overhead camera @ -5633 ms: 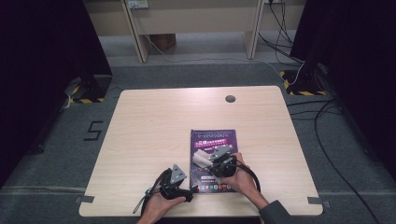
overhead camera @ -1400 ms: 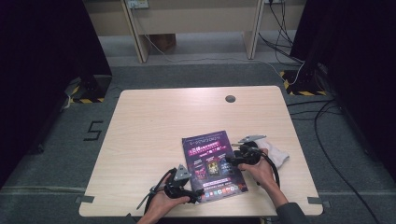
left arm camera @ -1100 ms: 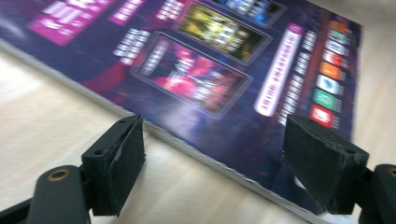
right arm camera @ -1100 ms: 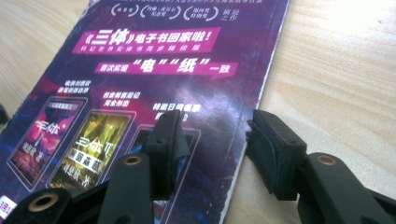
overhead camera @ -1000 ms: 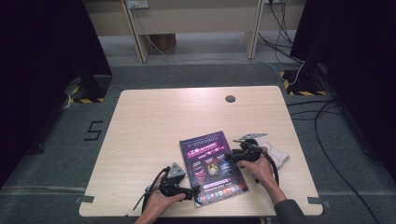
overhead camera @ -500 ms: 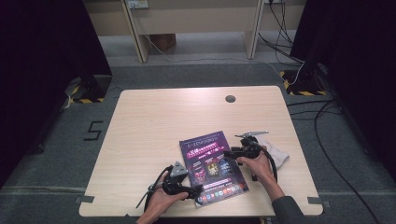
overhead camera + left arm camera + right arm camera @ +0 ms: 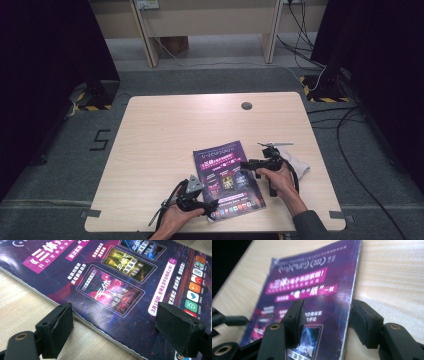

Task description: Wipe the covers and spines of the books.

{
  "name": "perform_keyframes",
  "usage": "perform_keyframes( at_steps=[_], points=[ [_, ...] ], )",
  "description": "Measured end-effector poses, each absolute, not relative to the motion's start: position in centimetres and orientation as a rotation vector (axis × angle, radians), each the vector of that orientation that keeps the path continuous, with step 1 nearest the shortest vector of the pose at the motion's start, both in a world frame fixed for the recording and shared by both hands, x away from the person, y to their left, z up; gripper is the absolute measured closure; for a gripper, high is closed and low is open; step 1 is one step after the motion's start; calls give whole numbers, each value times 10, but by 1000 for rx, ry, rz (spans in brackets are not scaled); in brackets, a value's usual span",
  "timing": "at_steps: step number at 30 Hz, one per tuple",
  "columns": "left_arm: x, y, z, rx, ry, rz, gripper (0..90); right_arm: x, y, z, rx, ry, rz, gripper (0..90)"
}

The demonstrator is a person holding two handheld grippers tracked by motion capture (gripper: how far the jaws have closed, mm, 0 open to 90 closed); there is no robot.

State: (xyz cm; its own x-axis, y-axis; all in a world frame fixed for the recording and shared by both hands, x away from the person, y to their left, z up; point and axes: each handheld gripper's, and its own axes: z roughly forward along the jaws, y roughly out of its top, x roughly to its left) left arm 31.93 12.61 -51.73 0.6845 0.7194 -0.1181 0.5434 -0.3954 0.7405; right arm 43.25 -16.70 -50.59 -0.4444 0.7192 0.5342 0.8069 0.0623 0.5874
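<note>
While the magazine [image 7: 227, 180] lies flat on the counter [image 7: 165, 130] near its front edge, both tools straddle its edges without pinching: the left hand-held gripper [image 7: 125, 330] has just been opening, jaws wide across the near edge, and the right hand-held gripper [image 7: 325, 320], jaws also just parting, brackets the opposite edge. A white cloth [image 7: 295, 162] sits beside the right hand. Placement looks done; what remains, I judge, is drawing both clear

Purple magazine [image 7: 228, 177] cover with pink banners, white lettering, multicoloured app icons; pale wood-grain table [image 7: 165, 135]; black grippers; white cloth [image 7: 299, 164].
</note>
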Motion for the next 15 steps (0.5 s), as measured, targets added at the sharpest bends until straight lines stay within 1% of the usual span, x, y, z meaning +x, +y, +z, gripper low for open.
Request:
perform_keyframes(
  at_steps=[7,10,15],
  points=[
    [318,125,-518,2095,976,296,141,430,-170,-501,-1581,-2180,-1374,475],
    [318,125,-518,2095,979,300,140,428,-170,-499,-1573,-2188,-1361,491],
    [317,126,-518,2089,991,304,139,427,-172,-498,-1577,-2165,-1337,491]
  ],
)
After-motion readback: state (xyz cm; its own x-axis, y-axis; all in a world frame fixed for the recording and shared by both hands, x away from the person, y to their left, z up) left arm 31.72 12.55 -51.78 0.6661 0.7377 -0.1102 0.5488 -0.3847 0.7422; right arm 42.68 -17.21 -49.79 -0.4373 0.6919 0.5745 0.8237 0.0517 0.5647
